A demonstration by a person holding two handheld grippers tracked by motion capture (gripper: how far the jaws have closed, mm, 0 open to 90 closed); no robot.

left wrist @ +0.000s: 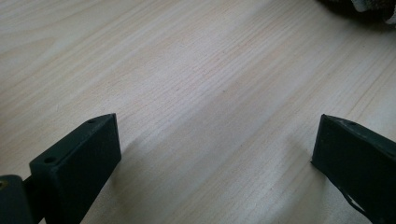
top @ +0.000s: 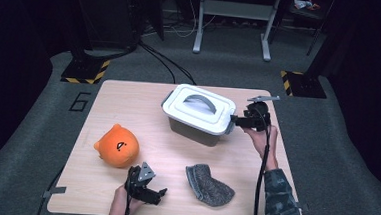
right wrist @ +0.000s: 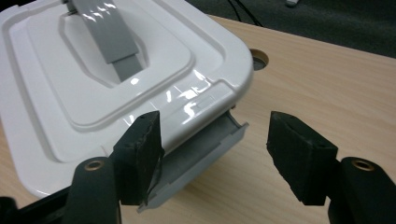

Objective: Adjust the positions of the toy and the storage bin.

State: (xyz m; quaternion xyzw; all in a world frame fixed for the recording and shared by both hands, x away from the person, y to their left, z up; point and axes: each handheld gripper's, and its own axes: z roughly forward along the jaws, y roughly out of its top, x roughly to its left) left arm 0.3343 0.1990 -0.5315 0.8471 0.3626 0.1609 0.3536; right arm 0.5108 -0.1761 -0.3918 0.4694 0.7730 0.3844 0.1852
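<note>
Pale wooden table point(top: 128, 108) held a white-lidded box point(top: 198, 113) near its far edge, where the right gripper point(right wrist: 215, 140), jaws apart at the box's grey side latch point(right wrist: 201, 158), probably needed a clean flip, while the left gripper point(left wrist: 212, 154) rested wide near the box's front.

Left hand-held gripper point(top: 159, 192) low, jaws wide apart, right hand-held gripper point(top: 233, 121) level, jaws parted
</note>
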